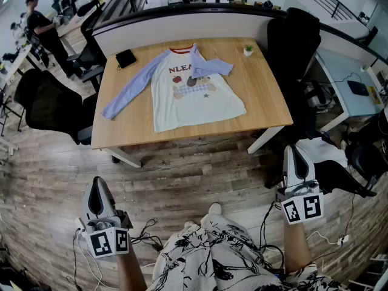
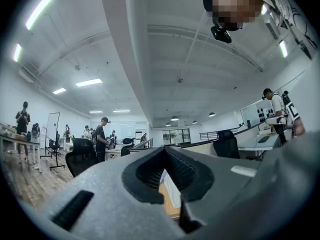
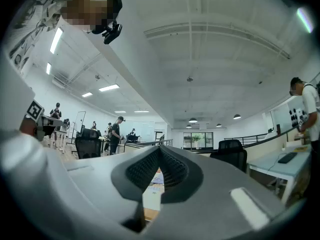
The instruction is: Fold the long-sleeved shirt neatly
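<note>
While both grippers stay off it, shirt lies on desk

As the head view shows, a white long-sleeved shirt (image 1: 194,96) with pale blue sleeves lies flat on the light wooden table (image 1: 267,105). One sleeve is folded across its chest and the other is stretched out leftward. Both the left gripper (image 1: 97,183) and right gripper (image 1: 293,151) hover well apart from it.

In the left gripper view, the jaws are pressed together and empty.

In the right gripper view, the jaws are likewise closed on nothing.
</note>
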`<action>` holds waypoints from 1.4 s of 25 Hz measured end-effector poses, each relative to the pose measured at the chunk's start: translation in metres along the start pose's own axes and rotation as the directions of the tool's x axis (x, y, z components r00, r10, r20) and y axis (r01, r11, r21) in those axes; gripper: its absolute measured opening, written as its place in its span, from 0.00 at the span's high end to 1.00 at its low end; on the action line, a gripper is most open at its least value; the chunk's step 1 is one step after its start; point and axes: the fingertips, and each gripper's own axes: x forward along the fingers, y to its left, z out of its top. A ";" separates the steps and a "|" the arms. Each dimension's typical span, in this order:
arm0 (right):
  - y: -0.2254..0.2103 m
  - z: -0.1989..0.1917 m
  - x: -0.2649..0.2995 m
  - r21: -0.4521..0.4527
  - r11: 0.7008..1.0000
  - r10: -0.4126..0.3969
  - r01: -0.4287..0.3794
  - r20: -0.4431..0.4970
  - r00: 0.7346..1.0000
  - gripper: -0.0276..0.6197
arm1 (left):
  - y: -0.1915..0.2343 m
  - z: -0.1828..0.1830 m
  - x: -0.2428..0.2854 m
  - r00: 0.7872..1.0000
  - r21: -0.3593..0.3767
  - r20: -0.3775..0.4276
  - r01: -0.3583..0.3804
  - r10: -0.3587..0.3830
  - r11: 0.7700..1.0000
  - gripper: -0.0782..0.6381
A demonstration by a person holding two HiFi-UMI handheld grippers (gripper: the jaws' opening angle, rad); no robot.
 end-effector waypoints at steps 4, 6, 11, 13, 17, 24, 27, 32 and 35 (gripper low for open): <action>0.000 0.000 0.001 0.000 1.000 0.004 -0.004 0.003 1.000 0.95 | -0.002 0.000 0.001 1.000 -0.004 0.005 0.006 -0.006 1.000 0.89; 0.002 0.000 0.001 0.000 1.000 0.007 -0.007 0.004 1.000 0.95 | -0.002 -0.001 0.001 1.000 -0.005 0.005 0.010 -0.010 1.000 0.89; 0.004 0.001 0.000 0.023 1.000 0.003 -0.004 0.035 0.999 0.95 | -0.006 -0.003 0.001 1.000 -0.011 0.005 0.015 -0.015 1.000 0.89; 0.006 0.003 0.001 0.039 0.999 0.009 -0.011 0.050 0.999 0.95 | -0.007 -0.004 0.002 1.000 -0.013 0.004 0.018 -0.018 1.000 0.89; 0.008 -0.001 0.001 0.034 0.999 0.019 -0.020 0.037 0.999 0.95 | -0.011 -0.008 0.002 1.000 -0.004 -0.006 0.030 -0.030 1.000 0.89; 0.011 -0.005 0.004 0.028 0.999 0.038 -0.038 0.007 0.999 0.67 | -0.011 -0.005 0.000 1.000 0.033 0.005 0.009 -0.010 0.999 0.70; 0.011 -0.006 0.004 0.035 0.999 0.040 -0.040 0.006 0.999 0.58 | -0.009 -0.003 -0.001 1.000 0.028 0.014 -0.002 0.002 1.000 0.61; 0.015 -0.007 0.007 0.018 0.998 0.066 -0.066 0.000 0.998 0.35 | -0.004 0.000 0.000 0.999 0.024 0.029 -0.021 0.020 0.999 0.36; 0.019 -0.010 0.009 -0.001 0.996 0.087 -0.087 -0.009 0.996 0.23 | -0.008 -0.002 0.003 1.000 0.026 0.027 -0.012 0.012 1.000 0.19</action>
